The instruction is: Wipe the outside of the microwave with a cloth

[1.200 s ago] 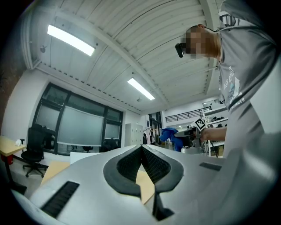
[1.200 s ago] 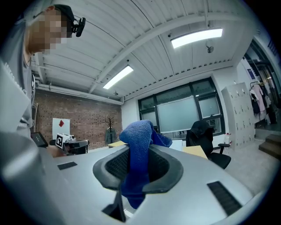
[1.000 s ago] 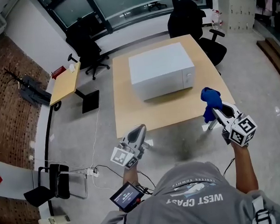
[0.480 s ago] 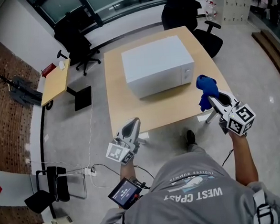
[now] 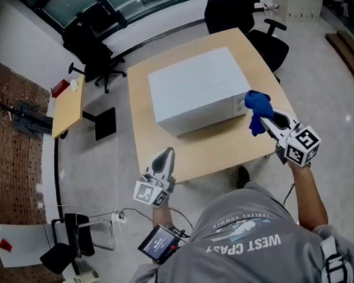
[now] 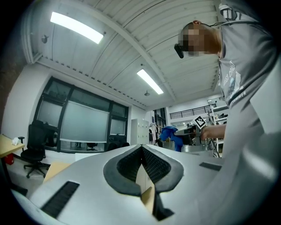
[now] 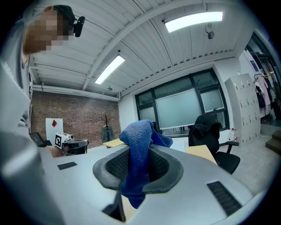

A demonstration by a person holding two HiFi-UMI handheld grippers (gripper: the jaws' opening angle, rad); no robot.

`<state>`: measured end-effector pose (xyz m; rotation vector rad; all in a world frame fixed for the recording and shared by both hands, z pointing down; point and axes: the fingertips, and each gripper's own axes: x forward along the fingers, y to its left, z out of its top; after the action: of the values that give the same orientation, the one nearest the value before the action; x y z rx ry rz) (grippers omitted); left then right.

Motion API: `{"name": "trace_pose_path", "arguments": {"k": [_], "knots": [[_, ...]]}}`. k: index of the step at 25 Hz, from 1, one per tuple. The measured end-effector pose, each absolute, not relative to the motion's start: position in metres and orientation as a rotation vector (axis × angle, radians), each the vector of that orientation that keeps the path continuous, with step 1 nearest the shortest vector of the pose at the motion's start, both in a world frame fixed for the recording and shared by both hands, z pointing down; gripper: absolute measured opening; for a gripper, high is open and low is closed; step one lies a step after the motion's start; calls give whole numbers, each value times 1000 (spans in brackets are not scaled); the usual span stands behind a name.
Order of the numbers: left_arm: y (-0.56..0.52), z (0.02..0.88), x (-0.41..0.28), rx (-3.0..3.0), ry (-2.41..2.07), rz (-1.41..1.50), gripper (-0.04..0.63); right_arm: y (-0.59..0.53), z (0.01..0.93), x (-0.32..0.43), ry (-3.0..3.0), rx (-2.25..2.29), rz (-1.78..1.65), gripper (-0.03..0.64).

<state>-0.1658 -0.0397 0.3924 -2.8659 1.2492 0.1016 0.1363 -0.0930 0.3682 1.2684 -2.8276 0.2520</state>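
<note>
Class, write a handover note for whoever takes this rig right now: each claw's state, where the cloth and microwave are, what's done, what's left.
Left claw: shut, empty, near the table's front left corner.
Right claw: shut on the blue cloth, by the microwave's front right corner; contact unclear.
Microwave: on the wooden table.
Done: cloth in grip.
Left: wipe the microwave's outside; no wiping shows yet.

Both claws have drawn closer to the microwave [image 5: 197, 88]. The right claw [image 5: 267, 120] now holds its blue cloth [image 5: 258, 108] just beside the microwave's front right corner. The left claw [image 5: 165, 152] now overlaps the surface's [image 5: 225, 145] near left corner.
</note>
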Motion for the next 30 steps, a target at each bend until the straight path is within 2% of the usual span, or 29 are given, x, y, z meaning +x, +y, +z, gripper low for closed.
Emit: {"name": "trace_pose_path", "arguments": {"k": [13,17,22,26,30], "knots": [[-157,403,-116,-2819,1371,90,23,-241,389,152,-2830,1028,211,83],[-162,407,-131,-2805,1406,63,23,-261,390,128,-2799,972,131,83],[-162,414,-165,-2810,1453,80,23,-301,375,41,-2773,813,-67,83],[-166,413,-195,-2816,1462,98,23,-333,373,-74,-2701,581,-252,83],[-164,425,-223,-2825,1484,97,23,-345,410,-187,-2619,325,-261,83]]}}
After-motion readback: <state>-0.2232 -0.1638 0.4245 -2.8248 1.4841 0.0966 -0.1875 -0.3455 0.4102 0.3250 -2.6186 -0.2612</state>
